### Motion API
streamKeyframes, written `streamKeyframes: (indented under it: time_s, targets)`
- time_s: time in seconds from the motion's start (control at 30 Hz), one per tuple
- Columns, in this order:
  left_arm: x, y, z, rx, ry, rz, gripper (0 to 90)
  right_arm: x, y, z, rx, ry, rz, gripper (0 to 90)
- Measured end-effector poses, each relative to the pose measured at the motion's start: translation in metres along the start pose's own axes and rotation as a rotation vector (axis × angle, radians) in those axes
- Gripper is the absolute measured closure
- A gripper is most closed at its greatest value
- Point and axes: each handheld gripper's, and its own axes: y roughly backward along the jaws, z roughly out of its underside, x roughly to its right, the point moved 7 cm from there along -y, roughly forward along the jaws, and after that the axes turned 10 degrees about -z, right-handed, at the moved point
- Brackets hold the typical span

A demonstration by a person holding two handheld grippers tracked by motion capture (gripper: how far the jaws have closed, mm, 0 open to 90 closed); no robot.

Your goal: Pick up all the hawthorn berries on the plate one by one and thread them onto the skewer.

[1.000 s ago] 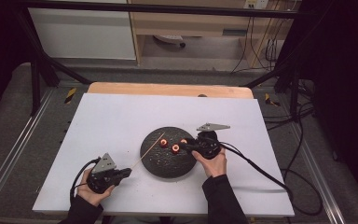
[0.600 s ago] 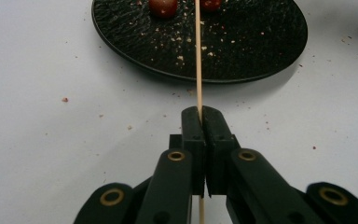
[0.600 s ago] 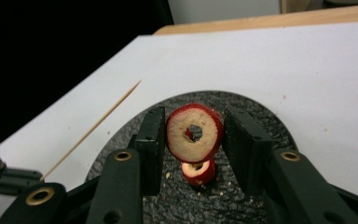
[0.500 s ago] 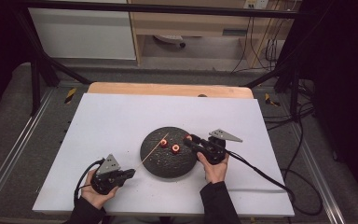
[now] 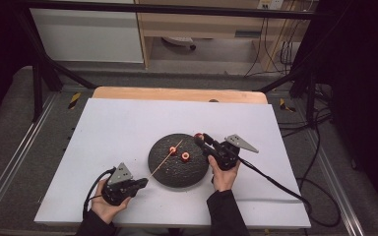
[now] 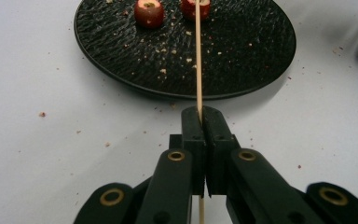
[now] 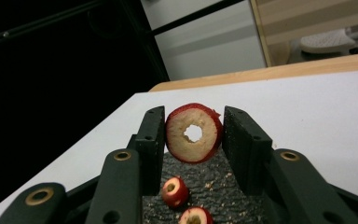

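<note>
Left gripper (image 6: 200,116) clamped tight on a thin wooden skewer (image 6: 197,60), gripped near its butt end; seen low at the left of the table (image 5: 128,123) in the high view (image 5: 137,184). Skewer long axis running from those jaws up and to the right across the black plate (image 5: 177,174), tip resting at one red fruit ring (image 5: 173,150) on the plate, a second ring (image 5: 185,157) lying just beside it. Right gripper (image 7: 194,135) closed on a third ring (image 7: 194,133), pinched by its rim between the pads, cut face and centre hole turned toward that gripper's camera; in the high view (image 5: 200,139) held above the plate's far right edge. Held ring judged to lie off the skewer's line, right of its tip and near it. Next move judged to hinge on bringing hole and tip onto one axis; right hand the nearer to the tip. Hole not yet square to the skewer.
</note>
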Motion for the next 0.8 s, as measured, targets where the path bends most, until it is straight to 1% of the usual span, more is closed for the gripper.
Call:
streamKeyframes:
  time_s: [0.03, 0.17, 0.27, 0.53, 0.67, 0.8]
  targets:
    - [0.001, 0.000, -0.001, -0.002, 0.001, -0.001, 88.1, 0.000, 0.000, -0.001, 0.003, -0.009, 0.000, 60.4]
    - [0.005, -0.003, -0.003, -0.005, 0.000, 0.002, 88.1, 0.002, -0.001, -0.004, 0.025, 0.004, 0.001, 60.4]
    - [0.008, -0.005, -0.005, -0.005, 0.005, 0.006, 88.1, 0.003, -0.001, -0.006, 0.032, 0.003, 0.005, 60.4]
    - [0.015, -0.008, -0.013, -0.004, 0.010, 0.013, 88.1, 0.004, -0.003, -0.011, 0.081, 0.000, 0.002, 60.5]
    - [0.019, -0.010, -0.017, 0.001, 0.014, 0.020, 88.1, 0.005, -0.003, -0.012, 0.087, 0.002, 0.001, 60.5]
    - [0.024, -0.012, -0.021, 0.005, 0.009, 0.028, 88.1, 0.005, -0.003, -0.012, 0.090, 0.012, 0.001, 60.5]
